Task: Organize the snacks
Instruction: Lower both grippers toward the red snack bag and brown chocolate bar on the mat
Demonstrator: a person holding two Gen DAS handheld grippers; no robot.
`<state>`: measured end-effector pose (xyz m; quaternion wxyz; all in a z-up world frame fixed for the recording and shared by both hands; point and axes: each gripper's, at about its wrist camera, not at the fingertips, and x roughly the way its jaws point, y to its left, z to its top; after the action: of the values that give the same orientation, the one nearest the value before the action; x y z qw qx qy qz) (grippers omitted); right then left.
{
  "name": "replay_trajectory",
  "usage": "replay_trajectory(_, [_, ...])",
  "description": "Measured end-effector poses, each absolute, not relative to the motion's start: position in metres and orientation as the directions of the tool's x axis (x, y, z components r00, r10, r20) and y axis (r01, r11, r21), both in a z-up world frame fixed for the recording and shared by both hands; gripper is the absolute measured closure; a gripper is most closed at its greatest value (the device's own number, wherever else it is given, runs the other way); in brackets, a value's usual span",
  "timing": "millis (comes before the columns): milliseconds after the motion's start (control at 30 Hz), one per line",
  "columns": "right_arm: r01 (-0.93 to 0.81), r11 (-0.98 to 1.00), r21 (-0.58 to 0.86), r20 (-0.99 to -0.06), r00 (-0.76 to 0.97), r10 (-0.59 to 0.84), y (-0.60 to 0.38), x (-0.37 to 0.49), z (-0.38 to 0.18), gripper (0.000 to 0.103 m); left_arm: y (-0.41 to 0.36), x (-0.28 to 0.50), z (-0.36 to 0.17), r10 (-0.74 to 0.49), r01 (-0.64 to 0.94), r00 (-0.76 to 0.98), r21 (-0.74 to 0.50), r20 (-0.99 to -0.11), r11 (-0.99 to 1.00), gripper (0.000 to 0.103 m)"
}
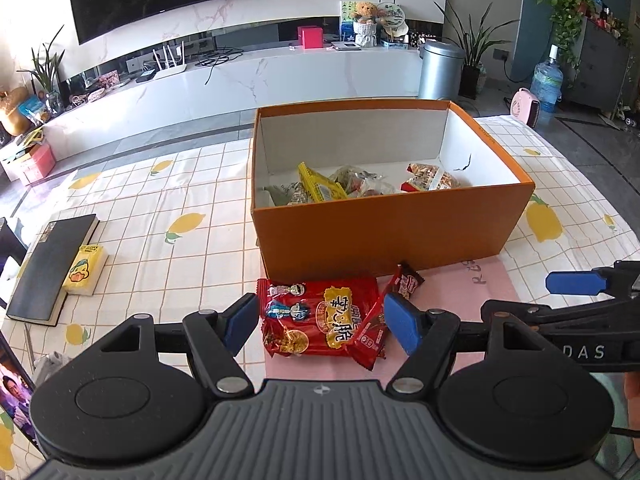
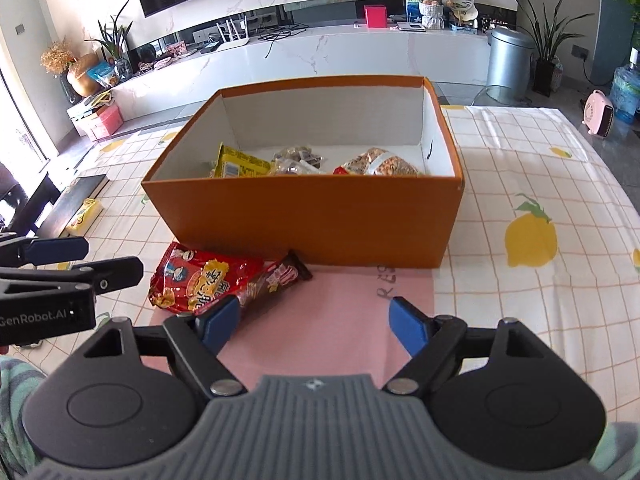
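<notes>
A red noodle packet (image 1: 320,320) (image 2: 192,280) and a slim dark red packet (image 1: 406,280) (image 2: 280,276) lie on a pink mat (image 2: 320,344), just in front of an orange box (image 1: 380,232) (image 2: 304,220). The box holds several snacks, among them a yellow packet (image 1: 320,186). My left gripper (image 1: 320,322) is open; the two packets show between its blue pads, which do not press on them. My right gripper (image 2: 312,322) stands open over the bare mat, right of the packets, with nothing in it. Each gripper also shows at the edge of the other's view.
The table wears a checked cloth with lemons (image 1: 180,200). A black book (image 1: 52,268) and a yellow tissue pack (image 1: 86,270) lie at the table's left. Beyond the table stand a white TV bench, a metal bin (image 1: 440,68) and plants.
</notes>
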<state>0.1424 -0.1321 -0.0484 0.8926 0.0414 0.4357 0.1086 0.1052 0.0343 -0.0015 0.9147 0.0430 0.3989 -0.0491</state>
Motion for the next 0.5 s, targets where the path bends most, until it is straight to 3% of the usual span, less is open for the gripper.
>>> replay_trajectory(500, [-0.192, 0.962, 0.196, -0.794, 0.545, 0.27, -0.085, 0.152, -0.089, 0.025, 0.065, 0.121, -0.04, -0.069, 0.063, 0.619, -0.038, -0.782, 0.997, 0.019])
